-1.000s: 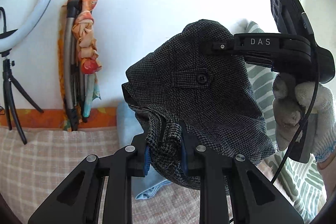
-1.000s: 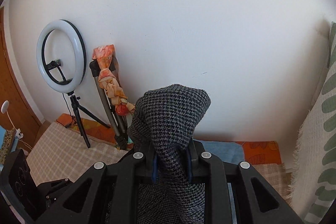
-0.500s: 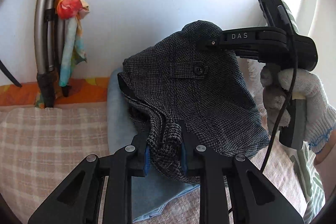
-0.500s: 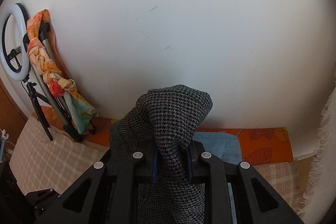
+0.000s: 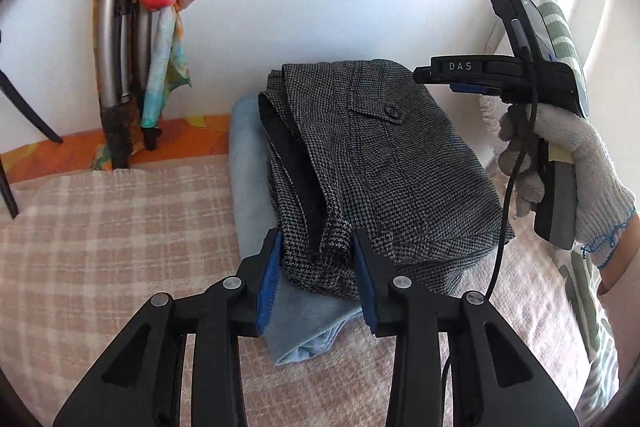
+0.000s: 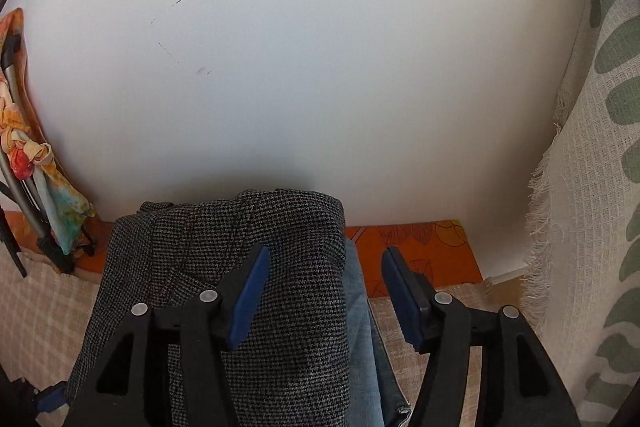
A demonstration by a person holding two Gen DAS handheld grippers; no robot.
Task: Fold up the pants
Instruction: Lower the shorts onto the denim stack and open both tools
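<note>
A: What about the left gripper (image 5: 316,267)?

B: Its jaws have just been opening; the pants (image 5: 372,163) hem sits between the blue pads, which look barely off the cloth.

A: And the right gripper (image 6: 324,291)?

B: It has also just been opening, jaws wide. One pad rests on the pants (image 6: 248,291), the other stands clear at lower right.

A: Where do the pants lie?

B: Folded, centre frame, on a blue cloth (image 5: 256,187) over a checked bed cover (image 5: 112,235), near the white wall (image 6: 320,67).

A: Room at the edges?

B: Bare cover at left; a leaf-print throw (image 6: 592,227) crowds the right.
</note>
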